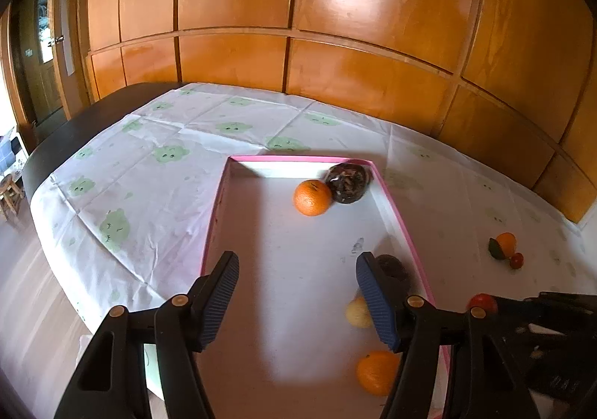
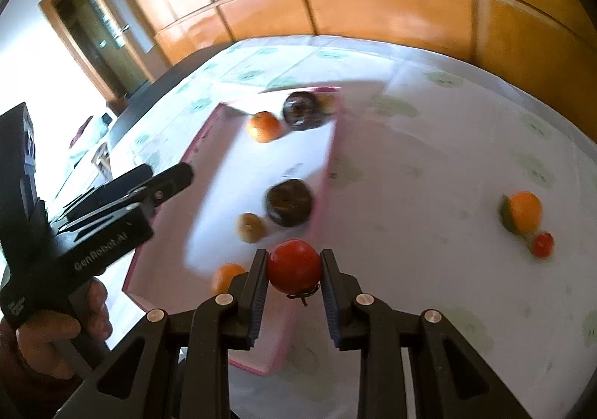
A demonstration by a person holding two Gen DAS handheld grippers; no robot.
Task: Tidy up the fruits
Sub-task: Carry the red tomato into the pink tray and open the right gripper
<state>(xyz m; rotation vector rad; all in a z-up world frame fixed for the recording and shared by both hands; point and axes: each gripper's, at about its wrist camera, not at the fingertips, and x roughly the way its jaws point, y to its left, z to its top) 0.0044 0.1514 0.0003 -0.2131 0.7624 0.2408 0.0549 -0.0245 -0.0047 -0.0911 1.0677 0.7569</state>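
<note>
A pink-rimmed white tray point(image 1: 216, 210) point(image 2: 328, 165) lies on the cloth-covered table. Inside it sit an orange point(image 1: 312, 197) point(image 2: 263, 126), a dark round fruit point(image 1: 347, 183) point(image 2: 301, 109), a second dark fruit point(image 1: 391, 266) point(image 2: 289, 202), a pale yellowish fruit point(image 1: 357, 312) point(image 2: 251, 227) and another orange point(image 1: 376, 372) point(image 2: 224, 276). My left gripper point(image 1: 296, 301) hangs open over the tray's near half with nothing between its jaws. My right gripper point(image 2: 294, 271) is shut on a red tomato point(image 2: 294, 266) point(image 1: 482, 302), stem down, above the tray's near right edge.
On the cloth right of the tray lie an orange fruit with a green leaf point(image 1: 504, 243) point(image 2: 524, 211) and a small red fruit point(image 1: 517, 260) point(image 2: 542, 244). Wooden wall panels point(image 1: 335, 27) stand behind the table. A hand point(image 2: 48, 337) holds the left gripper's handle.
</note>
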